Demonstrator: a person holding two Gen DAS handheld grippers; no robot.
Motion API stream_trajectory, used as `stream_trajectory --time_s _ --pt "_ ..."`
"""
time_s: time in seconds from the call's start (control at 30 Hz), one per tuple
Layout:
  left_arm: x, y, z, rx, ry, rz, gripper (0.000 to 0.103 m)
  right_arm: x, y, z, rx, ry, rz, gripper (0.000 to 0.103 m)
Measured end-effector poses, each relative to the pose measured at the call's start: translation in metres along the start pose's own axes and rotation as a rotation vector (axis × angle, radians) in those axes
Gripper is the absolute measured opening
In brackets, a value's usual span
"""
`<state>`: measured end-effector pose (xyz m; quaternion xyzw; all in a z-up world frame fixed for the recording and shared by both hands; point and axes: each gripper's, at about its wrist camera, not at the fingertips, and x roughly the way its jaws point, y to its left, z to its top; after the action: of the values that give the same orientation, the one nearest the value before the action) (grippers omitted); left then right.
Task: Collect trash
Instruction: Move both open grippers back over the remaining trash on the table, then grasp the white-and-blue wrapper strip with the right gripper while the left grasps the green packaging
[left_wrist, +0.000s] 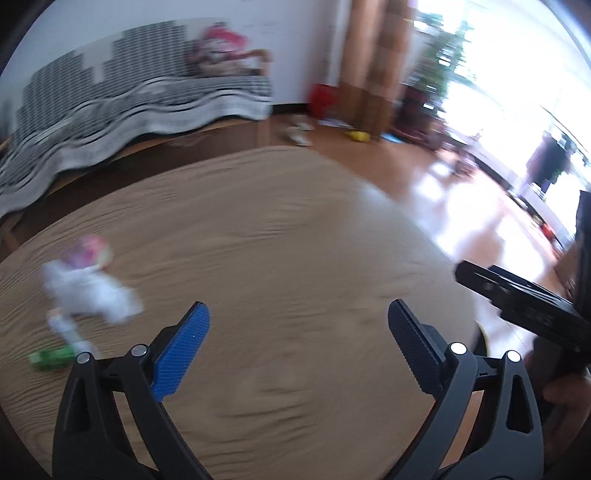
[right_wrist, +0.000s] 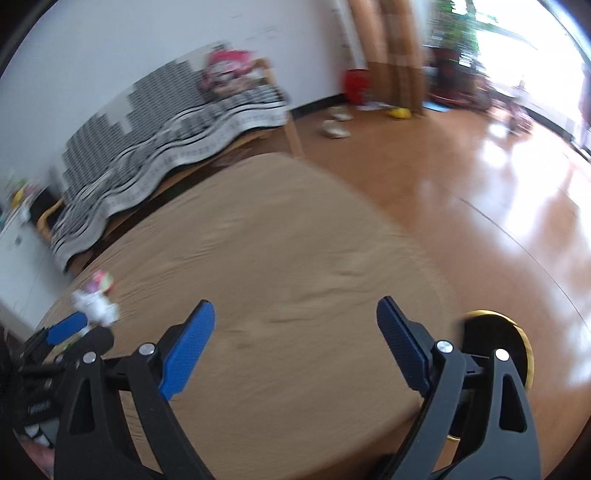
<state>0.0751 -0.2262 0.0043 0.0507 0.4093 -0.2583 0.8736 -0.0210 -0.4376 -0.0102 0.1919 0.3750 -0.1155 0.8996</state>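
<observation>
Two empty grippers above a round wooden table with litter at its left edge.

The table (left_wrist: 280, 236) is mostly bare. The left gripper (left_wrist: 297, 325) and right gripper (right_wrist: 295, 325) both hover over its middle, fingers wide apart, likely readied for grasping. The trash lies near the left edge: crumpled white tissue (left_wrist: 92, 291), a pink wrapper (left_wrist: 94, 251) just behind, a green wrapper (left_wrist: 51, 360) in front.

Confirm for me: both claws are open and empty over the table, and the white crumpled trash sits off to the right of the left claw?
Not quite. Both the left claw and right claw are open and empty, but the left wrist view shows the white crumpled trash to the left of the left claw, on the table.
</observation>
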Motion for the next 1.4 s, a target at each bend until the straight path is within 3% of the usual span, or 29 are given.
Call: stream_trajectory --time_s 0.2,0.33,0.5,0.67,0.83,0.93,0.97,1.0,1.07,1.4 --pt "-0.037 0.119 -0.012 -0.09 -0.032 0.149 0.094 0.038 0.13 -0.007 -0.193 0.063 0.153 0.086" --pt "-0.055 0.188 -0.028 -0.132 -0.038 0.241 0.094 0.062 0.21 -0.034 -0.337 0.126 0.231 0.086" --pt "-0.068 0.251 -0.051 -0.228 -0.019 0.283 0.094 0.098 0.272 -0.064 -0.469 0.212 0.262 0.086" --pt "-0.074 0.267 -0.057 -0.246 -0.017 0.292 0.094 0.129 0.305 -0.084 -0.537 0.264 0.271 0.082" --pt "-0.07 0.262 -0.064 -0.153 -0.009 0.283 0.094 0.142 0.323 -0.095 -0.612 0.257 0.266 0.074" --pt "-0.062 0.251 -0.068 -0.083 0.001 0.278 0.094 0.144 0.334 -0.098 -0.647 0.246 0.277 0.058" --pt "-0.06 0.25 -0.069 -0.066 0.002 0.273 0.094 0.143 0.337 -0.099 -0.659 0.246 0.288 0.047" --pt "-0.057 0.246 -0.069 -0.042 0.001 0.26 0.094 0.144 0.34 -0.1 -0.669 0.246 0.292 0.027" --pt "-0.05 0.238 -0.068 -0.006 0.005 0.231 0.094 0.145 0.343 -0.101 -0.678 0.261 0.31 0.017" --pt "-0.029 0.207 -0.069 0.143 0.019 0.135 0.094 0.127 0.329 -0.094 -0.685 0.263 0.329 0.015"
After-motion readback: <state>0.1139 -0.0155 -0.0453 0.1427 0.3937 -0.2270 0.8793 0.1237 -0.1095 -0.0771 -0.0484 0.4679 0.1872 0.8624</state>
